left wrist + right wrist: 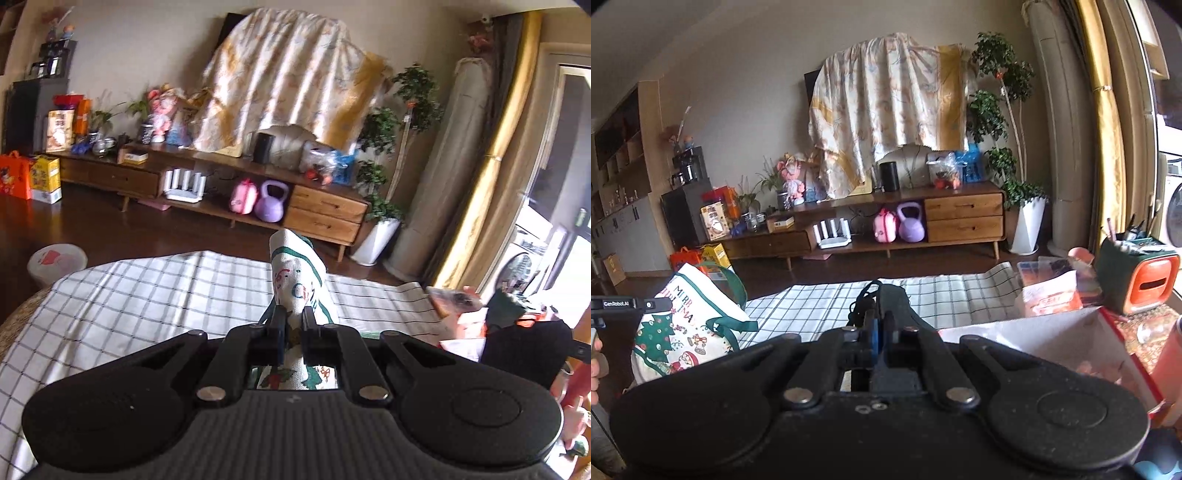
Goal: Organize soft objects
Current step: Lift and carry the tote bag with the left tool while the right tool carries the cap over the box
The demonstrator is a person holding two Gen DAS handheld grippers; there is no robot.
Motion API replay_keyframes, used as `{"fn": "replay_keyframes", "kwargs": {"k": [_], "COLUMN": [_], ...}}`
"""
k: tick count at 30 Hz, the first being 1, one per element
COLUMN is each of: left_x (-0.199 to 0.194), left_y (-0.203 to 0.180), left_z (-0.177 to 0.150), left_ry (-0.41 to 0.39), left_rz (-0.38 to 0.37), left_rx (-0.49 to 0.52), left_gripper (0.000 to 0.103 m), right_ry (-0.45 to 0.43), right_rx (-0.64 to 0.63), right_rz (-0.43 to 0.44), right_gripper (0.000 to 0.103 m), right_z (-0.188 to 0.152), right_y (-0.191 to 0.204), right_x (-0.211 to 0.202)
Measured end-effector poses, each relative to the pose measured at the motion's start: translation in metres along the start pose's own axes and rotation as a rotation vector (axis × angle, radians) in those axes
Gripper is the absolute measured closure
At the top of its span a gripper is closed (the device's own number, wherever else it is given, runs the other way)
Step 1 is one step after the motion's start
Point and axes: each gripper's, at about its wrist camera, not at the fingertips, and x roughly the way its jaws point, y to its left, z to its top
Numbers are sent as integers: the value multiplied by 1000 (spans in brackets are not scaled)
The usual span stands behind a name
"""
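The left gripper (293, 317) pinches the white Christmas tote bag (299, 280) tight. The bag sticks up and away from the gripper, long and narrow, and more of it hangs below. The right gripper (881, 319) is pressed together on a dark cloth thing (890, 295) with a black cord; I cannot tell what it is. The bag hangs to the left of the right gripper, so the left hand is nearer to it. Under both lies the checked cloth (147, 288). On the right sits a white box (1052, 332). I think the dark thing goes left, into the bag.
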Motion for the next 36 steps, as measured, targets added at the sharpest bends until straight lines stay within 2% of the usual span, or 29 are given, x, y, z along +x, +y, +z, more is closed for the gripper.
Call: {"fn": "replay_keyframes", "kwargs": {"k": [18, 29, 36], "left_x": [38, 77, 107], "left_y": [-167, -251, -284], "left_z": [2, -30, -50], "left_ry": [21, 109, 167], "left_rz": [-269, -418, -462], "left_rx": [124, 173, 184], "left_gripper": [95, 95, 95], "right_ry": [-39, -14, 4], "right_rx": [35, 54, 45], "right_rz": [-183, -287, -346], "right_gripper": [101, 101, 101], "right_z": [0, -13, -21], "right_y": [-87, -140, -166], "right_x": [-22, -24, -20]}}
